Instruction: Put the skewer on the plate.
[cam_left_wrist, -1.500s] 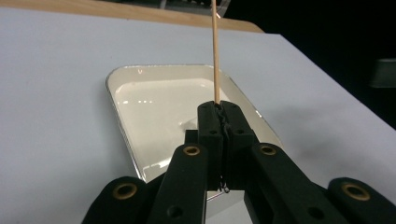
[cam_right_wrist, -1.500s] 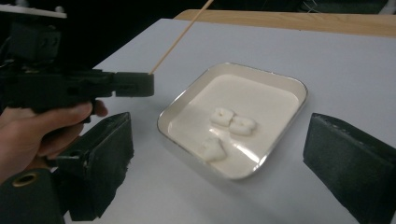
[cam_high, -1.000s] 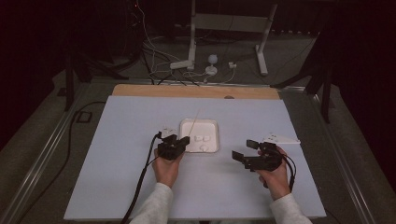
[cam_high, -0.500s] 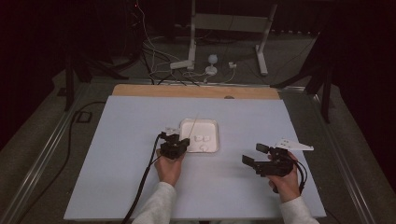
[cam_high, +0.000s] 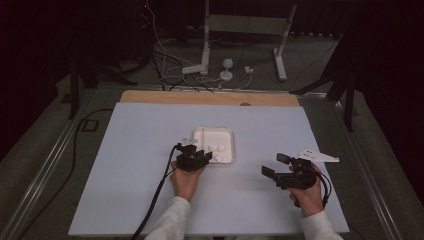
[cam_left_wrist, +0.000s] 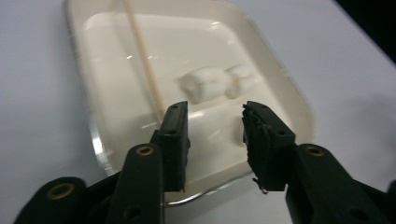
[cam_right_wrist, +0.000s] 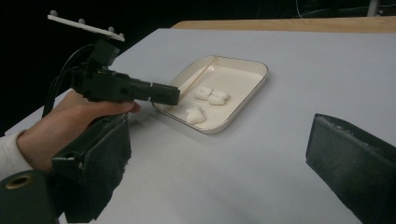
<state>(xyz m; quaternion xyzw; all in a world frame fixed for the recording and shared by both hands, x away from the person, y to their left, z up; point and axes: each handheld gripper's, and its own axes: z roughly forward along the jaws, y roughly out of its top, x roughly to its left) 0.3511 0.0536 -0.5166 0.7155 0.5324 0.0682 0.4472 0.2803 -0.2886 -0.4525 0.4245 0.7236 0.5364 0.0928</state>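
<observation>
Left tool (cam_left_wrist: 212, 135) just spread, empty, over tray (cam_left_wrist: 289, 88) (skewer (cam_left_wrist: 144, 65) beside marshmallows (cam_left_wrist: 205, 86)); right tool (cam_high: 274, 166) spread.

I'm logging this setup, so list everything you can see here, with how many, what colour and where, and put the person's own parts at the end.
tray: one, cream white, middle of the table, just ahead of the left gripper
marshmallow-like pieces: three, white, lying in the tray
thin stick: one, pale wood, lying along the tray's floor
table: one, light grey top with a wooden strip along the far edge
stand legs: white, on the floor beyond the table, with loose cables beside them
left gripper: one, black, at the tray's near rim, jaws just opened, nothing between them
right gripper: one, black, over bare table right of the tray, jaws apart, nothing held
hands: two, white sleeves, entering from the near edge
</observation>
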